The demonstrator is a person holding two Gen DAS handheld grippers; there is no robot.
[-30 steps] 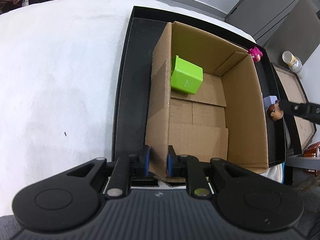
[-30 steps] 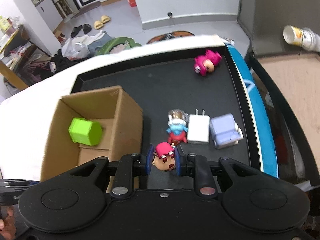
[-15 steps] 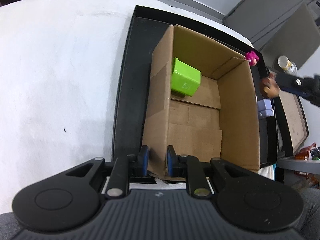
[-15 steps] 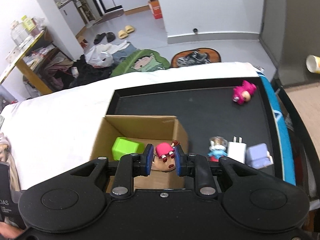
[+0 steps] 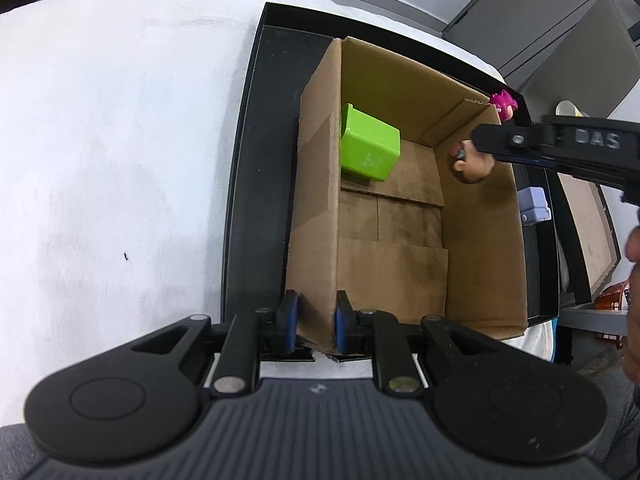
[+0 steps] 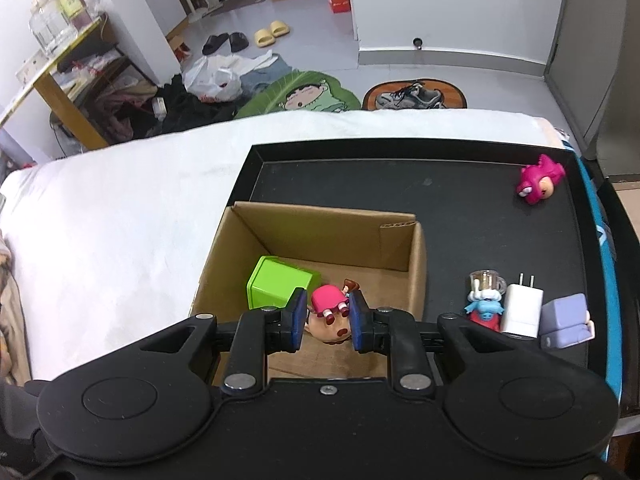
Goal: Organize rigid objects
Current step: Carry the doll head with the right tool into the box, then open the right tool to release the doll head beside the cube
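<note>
A: Figurine first: where was it? I mean the little one with the red cap.

B: The red-capped figurine (image 6: 329,312) was pinched between the blue pads of the right tongs (image 6: 327,315), hanging over the open cardboard box (image 6: 416,264), not yet set down.

A: Take me across from the left.

B: On the far left lay the white bedsheet (image 5: 112,152). Next came the black tray (image 5: 256,168), with the box standing in it. The left tongs (image 5: 313,322) were clamped narrow on the box's near corner wall, steadying it. Inside, against the left wall, sat the green cube (image 5: 368,148). The figurine hung to the right of it, near the right wall. Outside the box, on the tray, stood a small blue-and-red toy (image 6: 484,304), a white charger (image 6: 522,310) and a lilac sofa toy (image 6: 566,322), close together. A pink toy (image 6: 538,178) lay well apart in the far right corner.

A: What could have gone wrong from there?

B: I'd judge the release was the risk. Let go from that height, the figurine could have bounced off the green cube or the cardboard wall and tipped over. Had the right tongs drifted further, it might have clipped the rim and fallen onto the tray. If the left grip had slipped, a knock could have shoved the light box sideways.
</note>
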